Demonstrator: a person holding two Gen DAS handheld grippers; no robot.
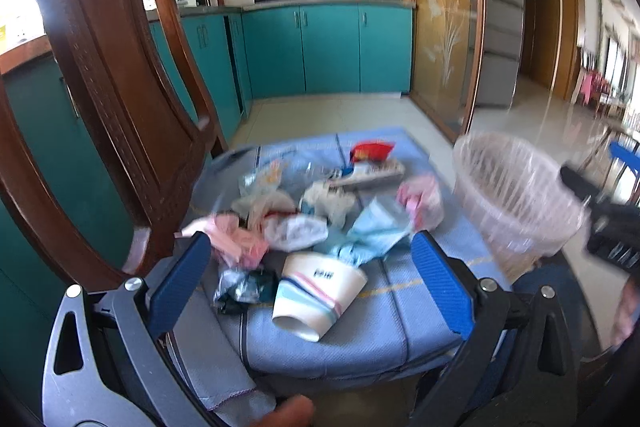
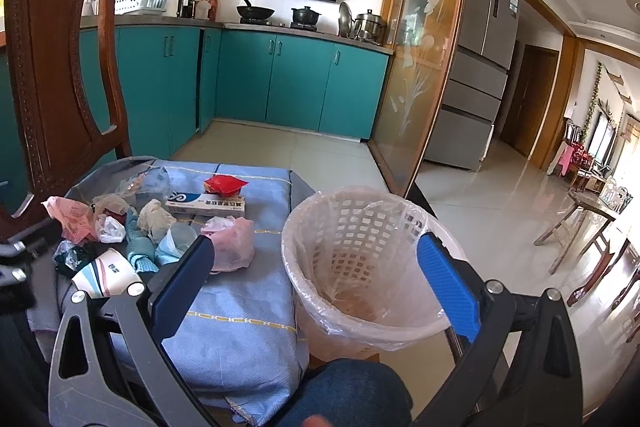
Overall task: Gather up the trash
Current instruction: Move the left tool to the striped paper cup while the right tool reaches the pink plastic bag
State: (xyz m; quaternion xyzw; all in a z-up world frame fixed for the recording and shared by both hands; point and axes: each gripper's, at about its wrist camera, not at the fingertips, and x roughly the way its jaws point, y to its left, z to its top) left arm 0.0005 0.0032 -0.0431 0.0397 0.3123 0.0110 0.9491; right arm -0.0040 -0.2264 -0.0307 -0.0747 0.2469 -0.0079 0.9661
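A pile of trash lies on a blue cushion (image 1: 404, 307): a paper cup (image 1: 316, 297) on its side, pink wrappers (image 1: 240, 243), a light blue wrapper (image 1: 376, 231), a toothpaste box (image 1: 372, 175) and a red packet (image 1: 370, 149). My left gripper (image 1: 312, 271) is open, its fingers either side of the cup and above it. A lined white waste basket (image 2: 360, 267) stands right of the cushion. My right gripper (image 2: 316, 279) is open and empty over the basket's rim. In the right wrist view the cup (image 2: 106, 273), a pink bag (image 2: 232, 245) and the box (image 2: 206, 205) show.
A dark wooden chair back (image 1: 108, 75) rises at the left of the cushion. Teal kitchen cabinets (image 2: 280, 83) stand behind, a glass sliding door (image 2: 424, 67) at the right. My knee in jeans (image 2: 348, 391) is below the basket. Tiled floor lies beyond.
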